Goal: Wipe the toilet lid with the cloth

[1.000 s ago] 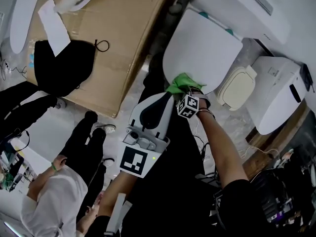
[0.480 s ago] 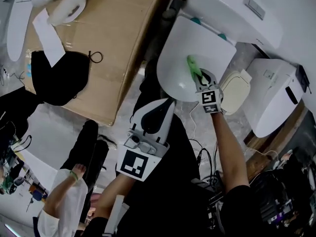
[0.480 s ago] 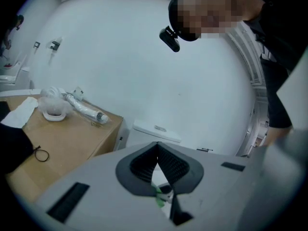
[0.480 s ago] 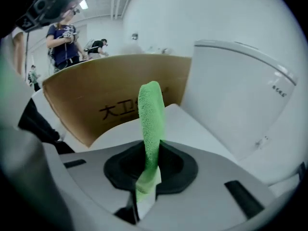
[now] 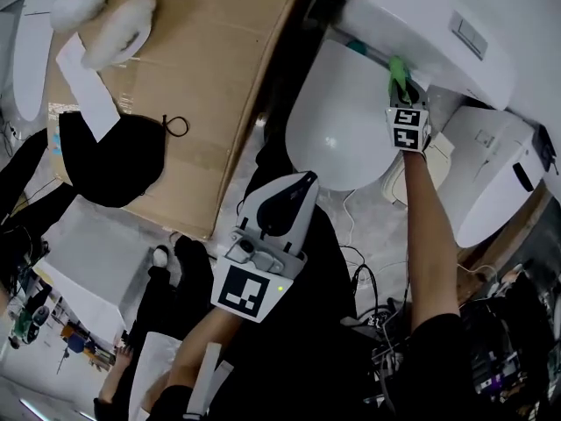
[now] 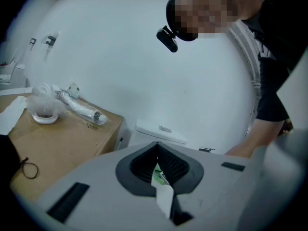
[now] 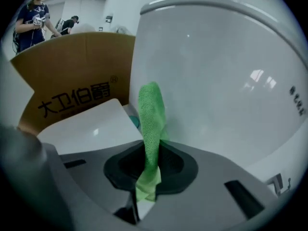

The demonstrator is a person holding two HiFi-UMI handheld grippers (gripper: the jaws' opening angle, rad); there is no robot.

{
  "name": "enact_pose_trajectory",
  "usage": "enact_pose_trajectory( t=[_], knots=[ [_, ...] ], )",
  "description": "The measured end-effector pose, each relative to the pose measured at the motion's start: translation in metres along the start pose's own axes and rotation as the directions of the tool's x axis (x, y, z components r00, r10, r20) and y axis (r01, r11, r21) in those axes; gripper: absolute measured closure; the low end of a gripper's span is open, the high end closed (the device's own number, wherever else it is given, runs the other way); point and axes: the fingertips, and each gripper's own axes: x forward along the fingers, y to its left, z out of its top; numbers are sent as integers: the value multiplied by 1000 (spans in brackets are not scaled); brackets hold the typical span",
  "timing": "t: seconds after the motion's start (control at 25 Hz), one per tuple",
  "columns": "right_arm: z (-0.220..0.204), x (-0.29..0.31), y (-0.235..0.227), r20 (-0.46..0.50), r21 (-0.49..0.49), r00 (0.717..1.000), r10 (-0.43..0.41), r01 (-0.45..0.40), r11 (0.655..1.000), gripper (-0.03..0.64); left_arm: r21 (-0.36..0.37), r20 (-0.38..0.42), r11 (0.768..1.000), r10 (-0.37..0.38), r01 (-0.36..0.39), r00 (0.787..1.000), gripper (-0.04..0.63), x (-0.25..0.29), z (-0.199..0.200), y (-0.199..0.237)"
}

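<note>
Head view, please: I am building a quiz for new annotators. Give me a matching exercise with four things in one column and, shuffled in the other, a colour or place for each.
Things:
1. cloth
2. toilet lid
3. cardboard box
4. black fabric bundle

Colour or place:
A. brown, beside the toilet
B. white, closed
C. green, clamped in the right claw
D. lying on top of the box

Pairs: 1-C, 2-B, 3-A, 4-D.
</note>
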Motion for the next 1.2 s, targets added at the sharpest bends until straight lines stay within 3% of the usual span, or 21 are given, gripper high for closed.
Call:
enact_pose_trajectory(
  t=[0.16,0.4,0.64,0.96,1.2],
  knots=[
    [-22,23,30,-83,-57,994,67,-72,996,563,-2,-5,1000,3,-3,1000,589,15,7,11],
    [-32,26,60,-82,-211,994,75,-91,973,563,-5,-12,1000,13,-13,1000,589,24,7,18],
    [-47,12,96,-88,-376,982,168,-189,907,563,-10,-2,1000,27,-27,1000,589,21,4,11],
    [-90,-26,162,-132,-457,953,274,-304,836,563,-2,24,1000,28,-28,999,589,0,-7,-14],
    [-128,-61,211,-160,-450,928,336,-371,812,563,-1,33,1000,24,-24,999,589,-19,-23,-40]
  ],
)
